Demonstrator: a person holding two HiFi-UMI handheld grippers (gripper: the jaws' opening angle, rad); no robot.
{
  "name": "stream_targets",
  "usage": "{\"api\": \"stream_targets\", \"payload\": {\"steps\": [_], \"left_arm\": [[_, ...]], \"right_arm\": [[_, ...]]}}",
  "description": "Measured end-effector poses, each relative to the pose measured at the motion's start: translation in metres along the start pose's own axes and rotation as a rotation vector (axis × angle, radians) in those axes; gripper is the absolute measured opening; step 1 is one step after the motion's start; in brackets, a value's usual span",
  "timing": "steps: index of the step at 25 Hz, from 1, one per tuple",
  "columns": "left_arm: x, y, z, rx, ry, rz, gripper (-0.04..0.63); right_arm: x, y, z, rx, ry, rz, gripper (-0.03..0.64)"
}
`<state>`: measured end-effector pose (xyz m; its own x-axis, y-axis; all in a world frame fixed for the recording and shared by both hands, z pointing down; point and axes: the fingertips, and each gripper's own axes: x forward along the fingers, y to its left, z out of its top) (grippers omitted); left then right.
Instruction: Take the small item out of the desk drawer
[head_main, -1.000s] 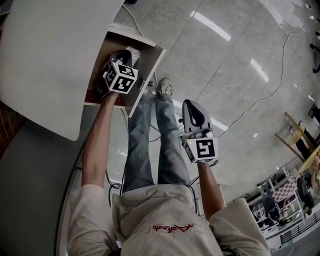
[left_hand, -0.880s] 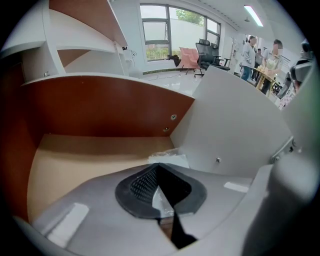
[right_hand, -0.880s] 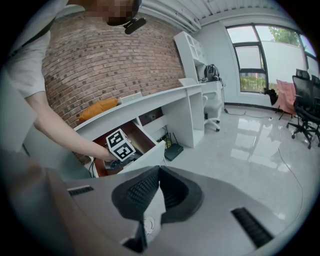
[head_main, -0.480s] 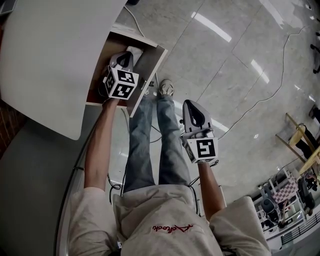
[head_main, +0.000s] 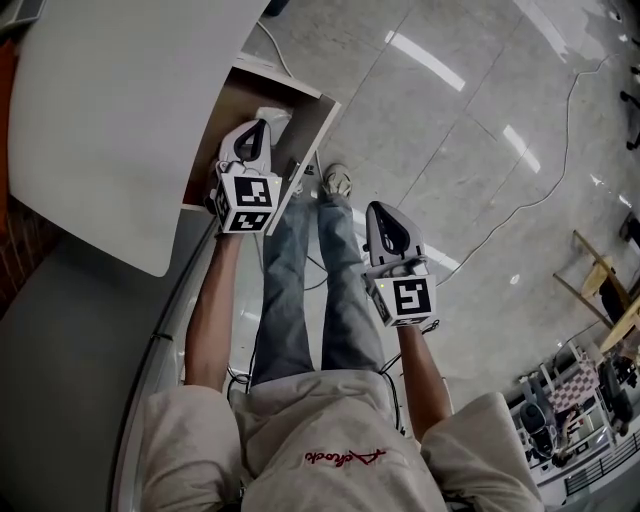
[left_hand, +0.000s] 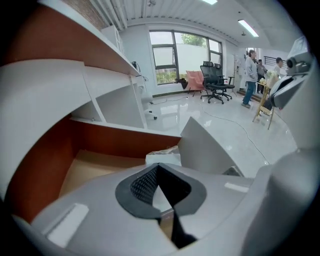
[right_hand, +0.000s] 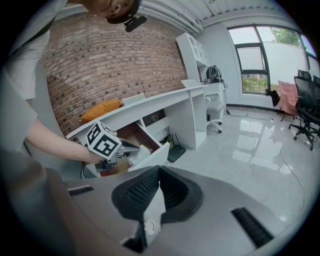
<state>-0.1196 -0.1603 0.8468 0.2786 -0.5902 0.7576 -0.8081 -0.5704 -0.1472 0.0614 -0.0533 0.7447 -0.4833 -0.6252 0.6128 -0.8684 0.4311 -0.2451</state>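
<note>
The open drawer (head_main: 300, 140) juts from under the white desk (head_main: 120, 120), showing brown walls (left_hand: 115, 137) and a pale wooden floor. My left gripper (head_main: 258, 128) hangs above the drawer, pointing steeply down. Its jaws (left_hand: 158, 166) are closed tip to tip, and a small white item (left_hand: 163, 157) in crinkled wrap sits right at the tips, its near edge hidden behind them. That item (head_main: 274, 116) also shows beyond the jaws from above, and at the left gripper's front (right_hand: 143, 150). My right gripper (head_main: 383, 212) hovers over the floor by the person's right leg, shut (right_hand: 159, 169) and empty.
The person's legs and a shoe (head_main: 335, 180) stand just beside the drawer front. A cable (head_main: 540, 190) trails across the glossy tiled floor. Office chairs (left_hand: 215, 82) and people (left_hand: 248, 75) are far off by the windows. A brick wall (right_hand: 100, 65) backs the desk.
My left gripper has risen out of the drawer and drawn back toward the person, tilting as it went, with the white item staying at its tips. The right gripper has not moved.
</note>
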Motion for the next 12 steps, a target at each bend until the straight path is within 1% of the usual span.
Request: {"api": "stream_targets", "payload": {"steps": [3,7,12], "left_arm": [[-0.019,-0.005,0.011,0.009,-0.057,0.027,0.008],[-0.050,-0.010,0.032,-0.013,-0.129,0.060,0.008],[-0.078,-0.018,0.044,-0.034,-0.175,0.070,0.008]], "right_arm": [[0.001,0.001,-0.001,-0.003,-0.003,0.000,0.012],[-0.002,0.001,0.000,-0.006,-0.002,-0.002,0.012],[-0.002,0.002,0.002,-0.004,-0.006,-0.008,0.012]]}}
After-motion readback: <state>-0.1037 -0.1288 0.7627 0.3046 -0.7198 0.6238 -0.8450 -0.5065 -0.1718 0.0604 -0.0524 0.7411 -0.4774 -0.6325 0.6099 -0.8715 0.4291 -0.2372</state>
